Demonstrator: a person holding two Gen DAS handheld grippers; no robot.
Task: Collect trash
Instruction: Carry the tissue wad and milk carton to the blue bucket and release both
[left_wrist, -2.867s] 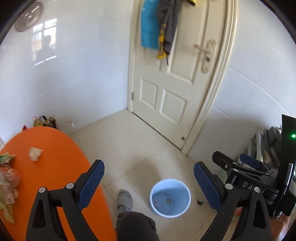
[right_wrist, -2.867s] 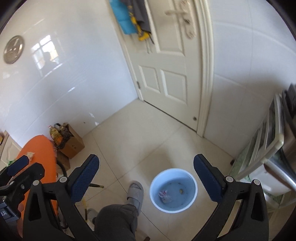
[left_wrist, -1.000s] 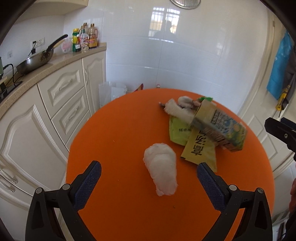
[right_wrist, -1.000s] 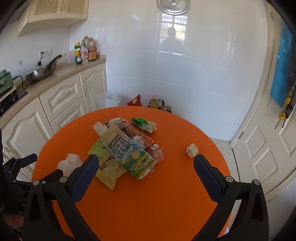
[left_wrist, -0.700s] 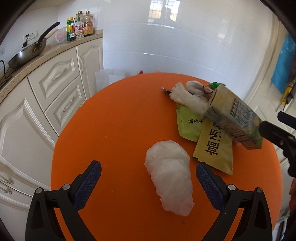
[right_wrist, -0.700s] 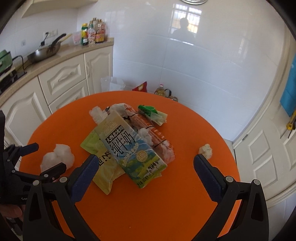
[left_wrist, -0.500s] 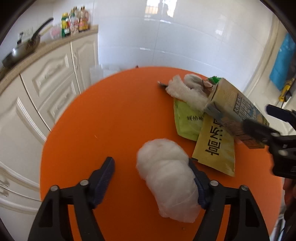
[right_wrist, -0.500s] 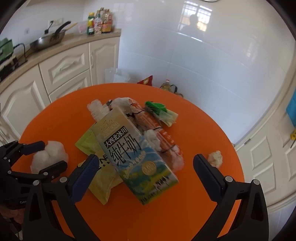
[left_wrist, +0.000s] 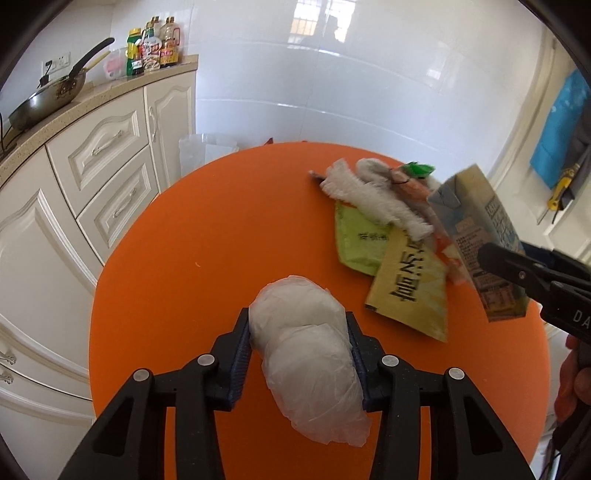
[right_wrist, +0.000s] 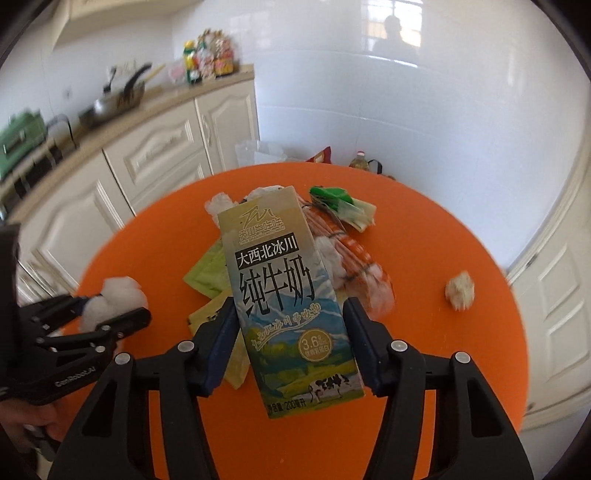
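Two grippers are both closed on trash over the round orange table (left_wrist: 207, 236). The left gripper (left_wrist: 298, 345) pinches a white plastic wad (left_wrist: 306, 354) at lower centre, its long axis running toward the camera. The right gripper (right_wrist: 290, 341) clamps a milk carton (right_wrist: 284, 291), lengthwise up the frame, top pointing away.

The milk carton (right_wrist: 291, 295) reads "大西北冰川", "纯牛奶", a round "3.6" seal and "200毫升" at its foot, the left gripper (right_wrist: 110, 308) body carries "GenRobot.AI", the right gripper (left_wrist: 517, 266) body shows "DA", and the yellow packet (left_wrist: 410, 288) bears large characters, inverted and unclear.
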